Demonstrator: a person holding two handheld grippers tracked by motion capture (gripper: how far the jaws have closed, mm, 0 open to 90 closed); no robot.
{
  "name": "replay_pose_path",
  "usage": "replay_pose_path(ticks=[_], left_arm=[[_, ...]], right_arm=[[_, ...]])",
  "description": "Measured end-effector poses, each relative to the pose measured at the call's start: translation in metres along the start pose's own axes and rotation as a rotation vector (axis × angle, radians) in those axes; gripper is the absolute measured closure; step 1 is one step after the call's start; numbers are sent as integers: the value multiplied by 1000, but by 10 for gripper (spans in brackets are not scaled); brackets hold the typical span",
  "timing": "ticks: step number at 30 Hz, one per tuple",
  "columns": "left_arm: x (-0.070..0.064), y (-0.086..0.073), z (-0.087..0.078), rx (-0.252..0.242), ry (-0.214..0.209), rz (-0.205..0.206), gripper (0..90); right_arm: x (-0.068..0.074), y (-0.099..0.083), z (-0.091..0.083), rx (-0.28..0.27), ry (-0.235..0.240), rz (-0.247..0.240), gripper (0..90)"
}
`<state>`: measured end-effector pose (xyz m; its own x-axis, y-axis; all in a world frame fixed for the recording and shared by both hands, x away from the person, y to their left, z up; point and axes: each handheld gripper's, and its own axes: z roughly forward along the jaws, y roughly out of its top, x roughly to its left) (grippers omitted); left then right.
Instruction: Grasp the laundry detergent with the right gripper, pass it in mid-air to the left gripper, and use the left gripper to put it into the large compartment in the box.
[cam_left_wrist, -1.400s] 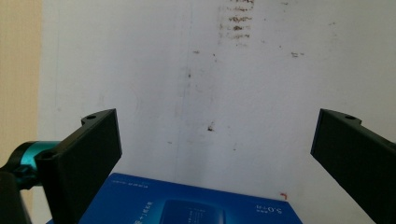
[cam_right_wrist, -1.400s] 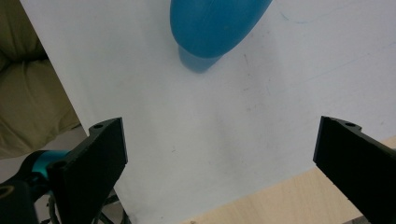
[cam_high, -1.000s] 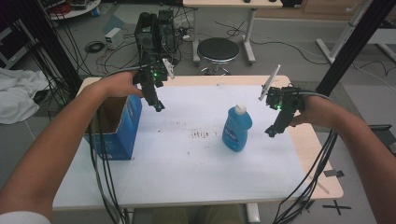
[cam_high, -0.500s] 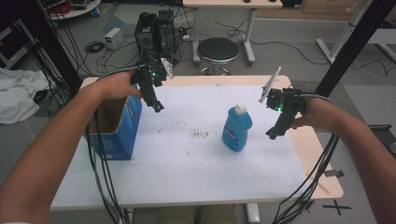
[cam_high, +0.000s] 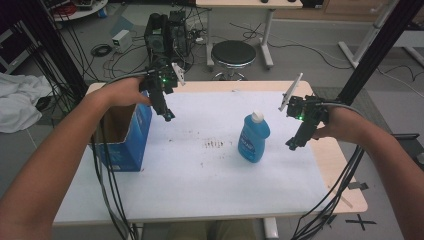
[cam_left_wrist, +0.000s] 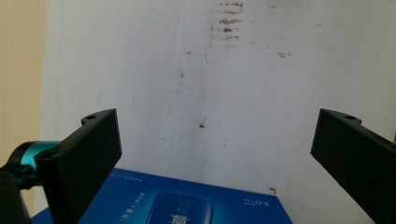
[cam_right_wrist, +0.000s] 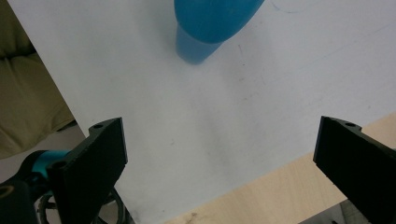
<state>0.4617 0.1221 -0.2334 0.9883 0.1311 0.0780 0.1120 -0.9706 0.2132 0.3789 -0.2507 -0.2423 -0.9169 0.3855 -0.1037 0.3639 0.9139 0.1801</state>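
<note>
A blue bottle (cam_high: 253, 136) with a white cap stands upright on the white table sheet (cam_high: 200, 170), right of centre. Its blue base (cam_right_wrist: 205, 28) appears at the top of the right gripper view. My right gripper (cam_high: 293, 144) hangs open a little to the bottle's right, above the sheet's right edge. An open blue cardboard box (cam_high: 122, 137) stands at the table's left; its printed blue side (cam_left_wrist: 182, 203) lies under my left jaws. My left gripper (cam_high: 168, 116) hovers open over the sheet just right of the box's far corner. Nothing is between either pair of jaws.
Brown stains (cam_high: 215, 144) mark the sheet's middle. The wooden table edge (cam_high: 345, 185) shows along the right. Cables (cam_high: 107, 190) hang over the front left and right. A black stool (cam_high: 234, 52) and equipment stand behind the table.
</note>
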Motion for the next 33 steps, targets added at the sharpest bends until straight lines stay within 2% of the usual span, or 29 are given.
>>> replay_pose_path(ticks=[6, 7, 8, 11, 12, 14, 16, 17, 18, 22, 26, 29, 30, 33], left_arm=[[-4, -2, 0, 2, 2, 10, 17], [-5, -3, 1, -8, -1, 3, 17], [-4, -4, 0, -3, -6, 14, 17], [-4, -6, 2, -12, -3, 6, 17], [-3, -6, 3, -13, -8, 10, 17], [-4, -5, 4, -13, -8, 9, 17], [-3, -5, 4, -9, -8, 15, 17], [-3, -5, 4, -11, -13, 15, 17], [-3, -5, 5, -12, -10, 17, 17], [-3, -4, 6, -8, -8, 22, 17], [-4, -5, 7, -14, -6, 10, 17], [-3, -6, 6, -2, -7, 19, 17], [-3, -6, 6, -11, -6, 10, 17], [-4, -6, 5, -27, -5, 3, 17]], right_arm=[[1, 1, 3, 15, -14, 47, 18], [1, 0, 4, 16, -22, 68, 18], [2, -3, 6, 16, -27, 98, 18], [2, -5, 8, 26, -29, 122, 18], [3, -6, 9, 15, -29, 149, 18], [2, -7, 10, 8, -27, 161, 18], [4, -8, 11, -10, -22, 218, 18], [4, -8, 11, -10, -22, 218, 18], [4, -8, 13, -17, -7, 246, 18], [6, -8, 17, -22, -8, 268, 18], [11, -9, 20, -23, -9, 338, 18], [11, -11, 24, -62, -12, 357, 18], [12, -12, 24, -67, -18, 396, 18], [14, -16, 28, -131, -19, 443, 18]])
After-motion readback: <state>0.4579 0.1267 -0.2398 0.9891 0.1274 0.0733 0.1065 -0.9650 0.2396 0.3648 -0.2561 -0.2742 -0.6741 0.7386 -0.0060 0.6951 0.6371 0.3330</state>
